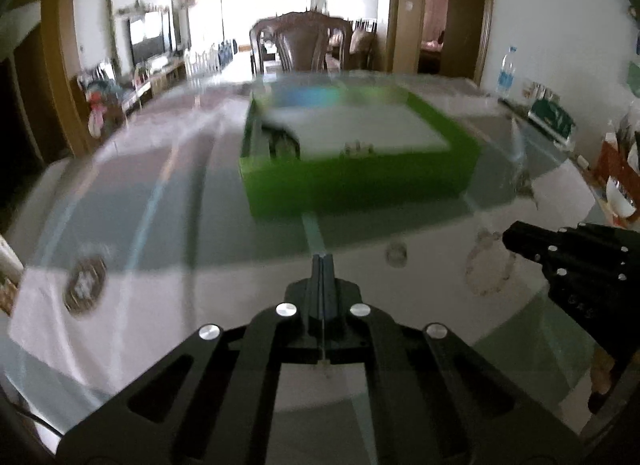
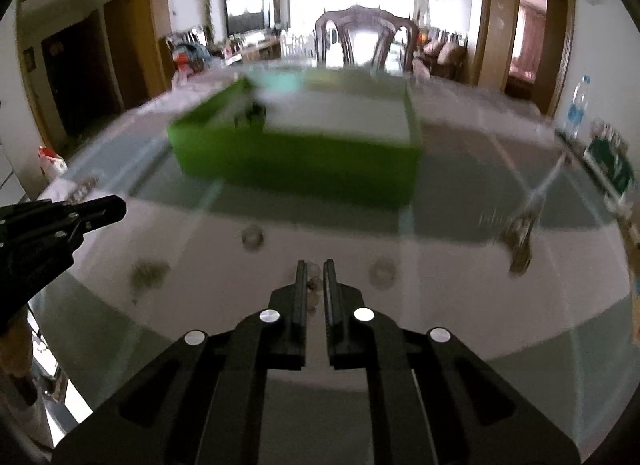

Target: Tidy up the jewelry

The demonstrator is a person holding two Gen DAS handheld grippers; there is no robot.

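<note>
A green jewelry box [image 1: 360, 177] with a white insert stands open on the glass table; it also shows in the right wrist view [image 2: 296, 161]. My left gripper [image 1: 323, 261] is shut and looks empty, short of the box. My right gripper [image 2: 315, 265] is nearly shut on a small beaded piece [image 2: 313, 289] between its fingers, just above the table. A pale bead bracelet [image 1: 486, 265] lies by the right gripper's tip [image 1: 510, 239]. A small ring [image 1: 396, 253] lies in front of the box. Both views are blurred.
A dark round brooch [image 1: 85, 283] lies at the left. More small pieces [image 2: 252, 239] [image 2: 382, 273] [image 2: 150, 273] and a dangling pendant [image 2: 520, 237] lie on the table. A wooden chair [image 1: 302, 43] stands behind. A water bottle [image 1: 506, 73] and green packet [image 1: 552, 117] sit at the right.
</note>
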